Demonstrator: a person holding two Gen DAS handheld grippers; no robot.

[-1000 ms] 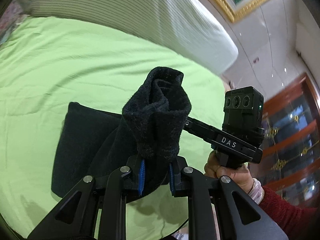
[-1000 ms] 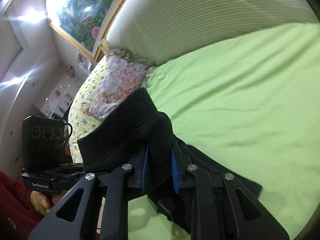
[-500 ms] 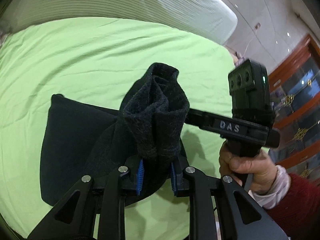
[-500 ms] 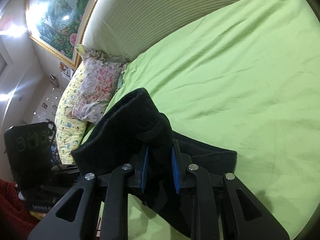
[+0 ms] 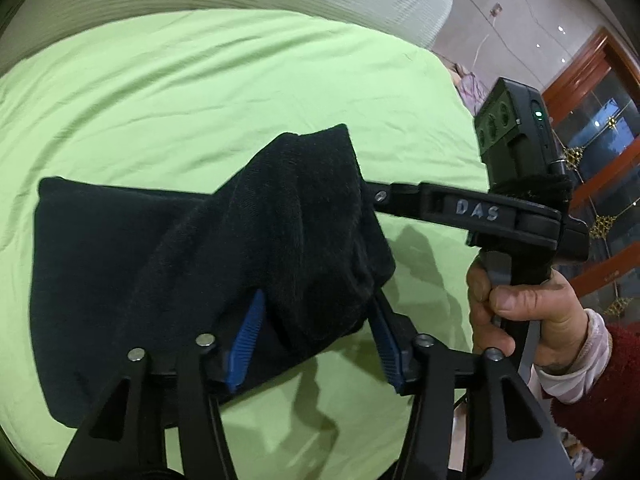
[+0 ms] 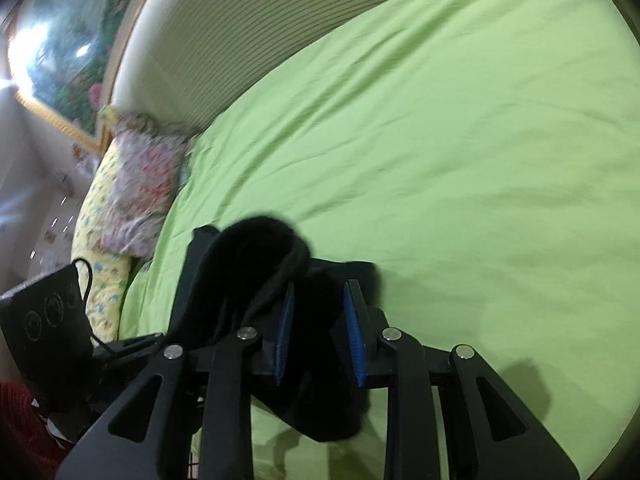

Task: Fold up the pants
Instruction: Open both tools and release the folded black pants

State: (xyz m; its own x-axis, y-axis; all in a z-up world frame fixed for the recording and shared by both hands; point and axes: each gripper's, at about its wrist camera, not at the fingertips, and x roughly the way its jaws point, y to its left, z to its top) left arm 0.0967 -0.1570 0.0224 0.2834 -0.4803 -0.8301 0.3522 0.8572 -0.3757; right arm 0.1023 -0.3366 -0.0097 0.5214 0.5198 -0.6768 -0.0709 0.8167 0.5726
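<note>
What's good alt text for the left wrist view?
The left gripper, its jaws opening, has a bunched end of black pants between its blue pads, the rest lying folded on a green bedsheet. At right, a hand holds the other gripper's handle.

A smooth lime-green bed sheet (image 5: 208, 92) is spread across the whole bed, lightly creased. Behind it a white ribbed padded headboard (image 6: 256, 36) is seen, curving along the far edge. Against the headboard, at the sheet's edge, a floral pillow in pink and grey (image 6: 144, 192) is propped on a yellow patterned pillow (image 6: 100, 240) — both blurred. A gold-framed flower painting (image 6: 76, 64) is hung above. Red-brown wooden glazed doors (image 5: 592, 128) are visible beyond the bed — reflections are shown in the glass.
</note>
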